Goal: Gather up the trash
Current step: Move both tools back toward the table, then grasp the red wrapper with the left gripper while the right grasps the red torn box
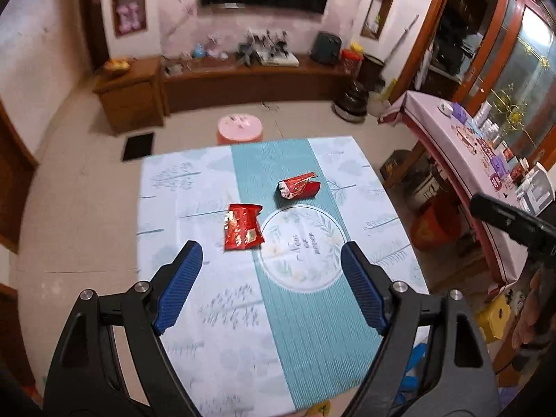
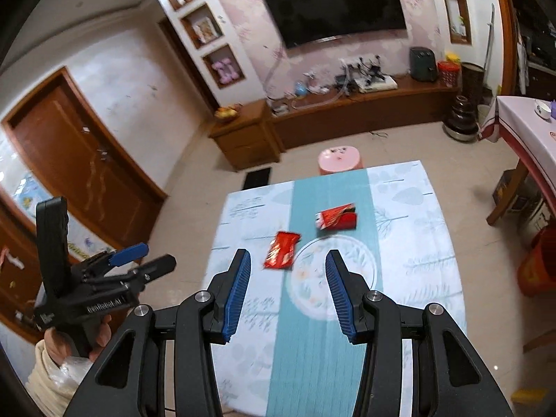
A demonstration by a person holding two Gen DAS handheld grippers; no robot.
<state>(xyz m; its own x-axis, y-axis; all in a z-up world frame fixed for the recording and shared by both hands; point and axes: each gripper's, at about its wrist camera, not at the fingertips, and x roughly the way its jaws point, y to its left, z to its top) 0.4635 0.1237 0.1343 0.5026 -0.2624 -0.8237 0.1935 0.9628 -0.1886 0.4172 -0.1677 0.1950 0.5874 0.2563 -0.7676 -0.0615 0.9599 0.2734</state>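
A flat red wrapper (image 1: 242, 227) lies on the table (image 1: 194, 187) left of the round print. A crumpled red packet (image 1: 298, 187) lies farther back on the teal stripe. My left gripper (image 1: 271, 255) is open and empty, high above the table's near half, the wrapper just beyond its left fingertip. In the right wrist view the wrapper (image 2: 282, 251) and the packet (image 2: 336, 217) lie ahead of my right gripper (image 2: 287, 260), which is open and empty above the table. The left gripper (image 2: 139, 257) also shows there, off the table's left side.
A pink round stool (image 1: 239, 128) stands behind the table's far edge. A side table with a pink cloth (image 1: 462, 139) and several small items is at the right. A wooden TV cabinet (image 1: 243, 80) runs along the far wall. A red bucket (image 2: 537, 264) stands at the right.
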